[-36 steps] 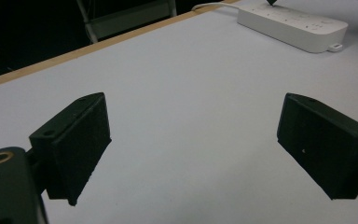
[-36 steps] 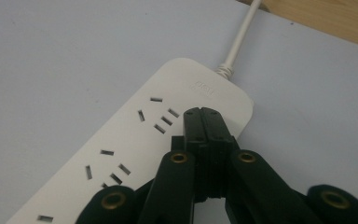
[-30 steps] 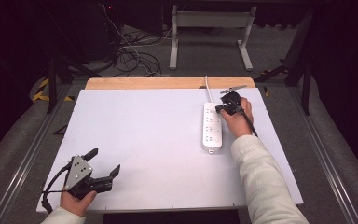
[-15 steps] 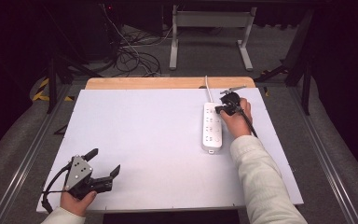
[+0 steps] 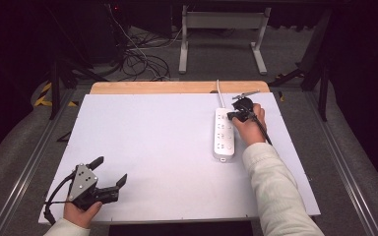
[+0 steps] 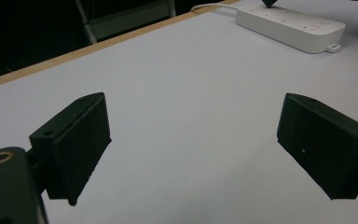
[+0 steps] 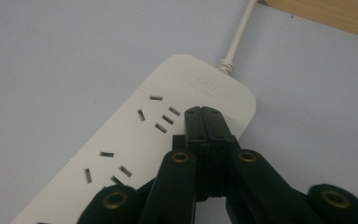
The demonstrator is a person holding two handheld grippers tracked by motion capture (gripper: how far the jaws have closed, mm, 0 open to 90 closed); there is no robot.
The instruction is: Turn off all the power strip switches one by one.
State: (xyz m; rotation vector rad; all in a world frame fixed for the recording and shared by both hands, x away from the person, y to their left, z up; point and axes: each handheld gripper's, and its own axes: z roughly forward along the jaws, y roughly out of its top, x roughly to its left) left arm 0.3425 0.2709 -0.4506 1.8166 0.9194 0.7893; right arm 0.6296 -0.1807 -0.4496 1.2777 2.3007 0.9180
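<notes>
A white power strip (image 5: 224, 135) lies on the right half of the table, its cord (image 5: 219, 94) running off the far edge. My right gripper (image 5: 234, 114) hovers over the strip's far end. In the right gripper view its jaws are pressed together, nothing between them, and the tip (image 7: 203, 112) sits just above the strip (image 7: 121, 154) beside the outlet nearest the cord (image 7: 238, 39). My left gripper (image 5: 109, 172) rests at the table's near left corner, jaws wide apart. The left gripper view shows its fingers (image 6: 72, 144) over bare tabletop, with the strip (image 6: 289, 25) far off.
The white sheet on the table (image 5: 147, 147) leaves a strip of bare wood (image 5: 152, 87) at the far edge. Beyond the table stand a metal frame (image 5: 224, 29) and loose cables (image 5: 142, 59) on the floor.
</notes>
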